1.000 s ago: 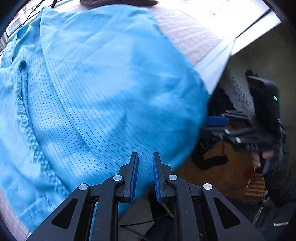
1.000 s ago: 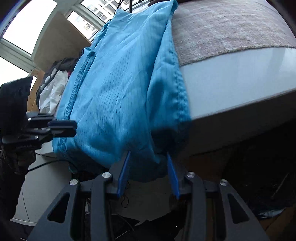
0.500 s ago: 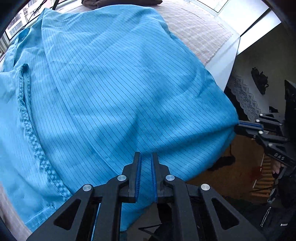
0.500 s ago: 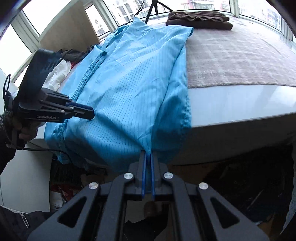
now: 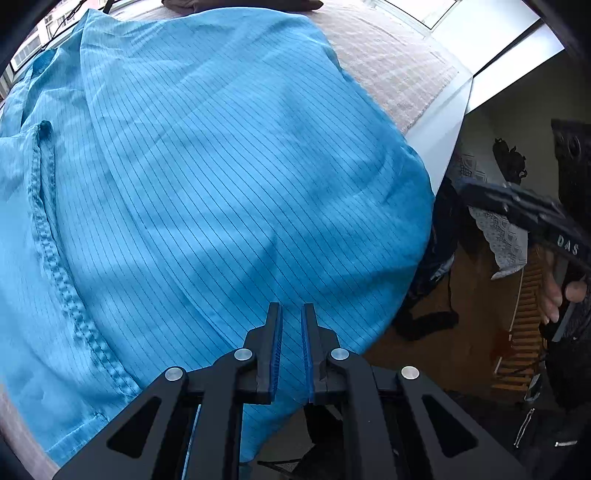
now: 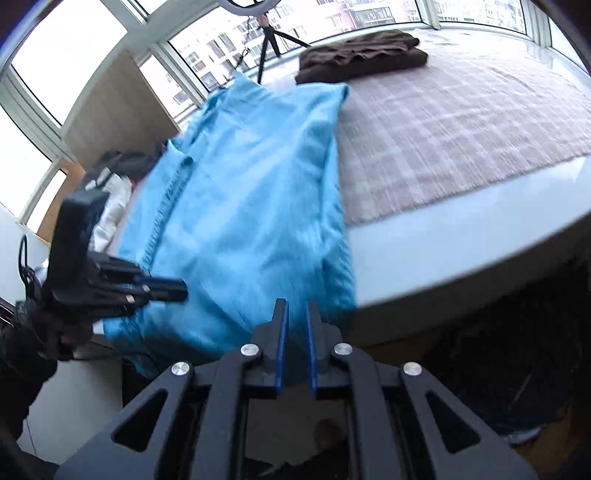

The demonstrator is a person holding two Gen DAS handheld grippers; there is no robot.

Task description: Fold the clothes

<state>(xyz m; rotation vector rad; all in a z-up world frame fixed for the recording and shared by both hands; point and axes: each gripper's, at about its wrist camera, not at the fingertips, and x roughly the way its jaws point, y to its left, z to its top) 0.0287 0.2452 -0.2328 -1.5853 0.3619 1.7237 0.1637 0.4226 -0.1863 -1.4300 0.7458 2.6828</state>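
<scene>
One blue garment lies spread over the bed w/ its lower hem hanging off the near edge; we judge it thin, light, limp, prob. slippery, so it'll sag unless taken at both hem corners. Left gripper is pinched narrow on the hem. Right gripper has just closed on the other corner, cloth between its jaws.

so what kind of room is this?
Probably a flat's bay-window room or bedroom, high up: windows wrap the platform, apartment blocks show outside, and a woven mat carries a blue garment and folded brown clothes.
</scene>
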